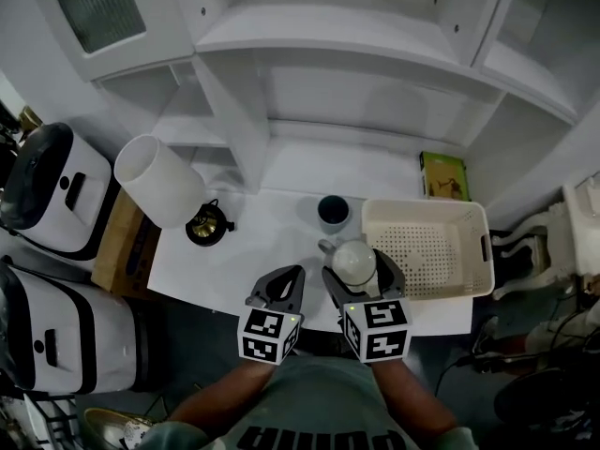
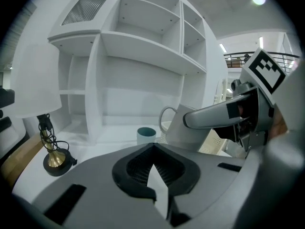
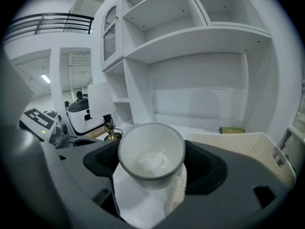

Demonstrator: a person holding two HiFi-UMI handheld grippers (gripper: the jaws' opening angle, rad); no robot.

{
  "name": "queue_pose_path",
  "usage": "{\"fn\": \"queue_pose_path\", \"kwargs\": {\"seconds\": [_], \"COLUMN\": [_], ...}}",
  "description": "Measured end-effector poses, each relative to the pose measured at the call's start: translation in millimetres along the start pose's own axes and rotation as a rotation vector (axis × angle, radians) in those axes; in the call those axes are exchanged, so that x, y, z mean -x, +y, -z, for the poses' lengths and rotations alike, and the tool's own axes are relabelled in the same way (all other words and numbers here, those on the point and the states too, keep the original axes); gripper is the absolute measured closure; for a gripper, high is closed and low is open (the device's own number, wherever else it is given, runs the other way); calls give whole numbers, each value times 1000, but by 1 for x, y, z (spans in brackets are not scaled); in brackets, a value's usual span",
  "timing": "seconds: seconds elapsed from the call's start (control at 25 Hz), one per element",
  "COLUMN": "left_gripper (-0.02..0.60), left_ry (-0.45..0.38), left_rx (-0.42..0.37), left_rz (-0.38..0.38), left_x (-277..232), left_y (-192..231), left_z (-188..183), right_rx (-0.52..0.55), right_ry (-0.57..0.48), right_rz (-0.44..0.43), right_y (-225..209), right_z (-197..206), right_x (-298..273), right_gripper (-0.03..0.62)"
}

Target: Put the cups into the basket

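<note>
Gripping a white cup (image 1: pixel 354 259) between the jaws of the right gripper (image 1: pixel 362 274), above the bench (image 1: pixel 253 251) and just beside the left wall of the cream basket (image 1: pixel 424 206). Mouth turned back toward the gripper, bare white inside. Jaws of the left gripper (image 1: pixel 279 285) closed together, holding nothing. Dark teal cup (image 1: pixel 333 211) upright on the bench, near the basket's far left corner. Only perforated floor showing in the basket.
</note>
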State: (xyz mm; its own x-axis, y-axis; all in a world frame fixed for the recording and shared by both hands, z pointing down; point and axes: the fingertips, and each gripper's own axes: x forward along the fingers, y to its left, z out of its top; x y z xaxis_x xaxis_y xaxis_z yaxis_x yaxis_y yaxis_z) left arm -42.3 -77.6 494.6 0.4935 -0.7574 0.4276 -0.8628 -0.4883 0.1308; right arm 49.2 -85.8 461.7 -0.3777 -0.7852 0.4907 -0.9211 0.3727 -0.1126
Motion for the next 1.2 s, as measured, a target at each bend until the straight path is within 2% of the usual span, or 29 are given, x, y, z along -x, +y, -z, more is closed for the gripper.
{"fn": "queue_pose_path", "kwargs": {"seconds": [0.28,0.52,0.92,1.2], "left_gripper": [575,575,575,575], "left_ry": [-37,-36,0,37], "left_rx": [-31,-53,-74,-65], "left_rz": [62,85,93,74], "left_x": [-24,-47,-86,-114], "left_y": [-36,-48,-51,-41], "left_z": [-33,-47,-54,-50], "right_rx": [5,0,7,24], "right_ry": [-7,11,83,175], "right_rz": [63,92,87,62], "right_y": [-47,-83,-127,-152], "right_z": [-7,-8,-4,16], "right_x": [14,11,-23,-55], "right_gripper": [207,207,207,207]}}
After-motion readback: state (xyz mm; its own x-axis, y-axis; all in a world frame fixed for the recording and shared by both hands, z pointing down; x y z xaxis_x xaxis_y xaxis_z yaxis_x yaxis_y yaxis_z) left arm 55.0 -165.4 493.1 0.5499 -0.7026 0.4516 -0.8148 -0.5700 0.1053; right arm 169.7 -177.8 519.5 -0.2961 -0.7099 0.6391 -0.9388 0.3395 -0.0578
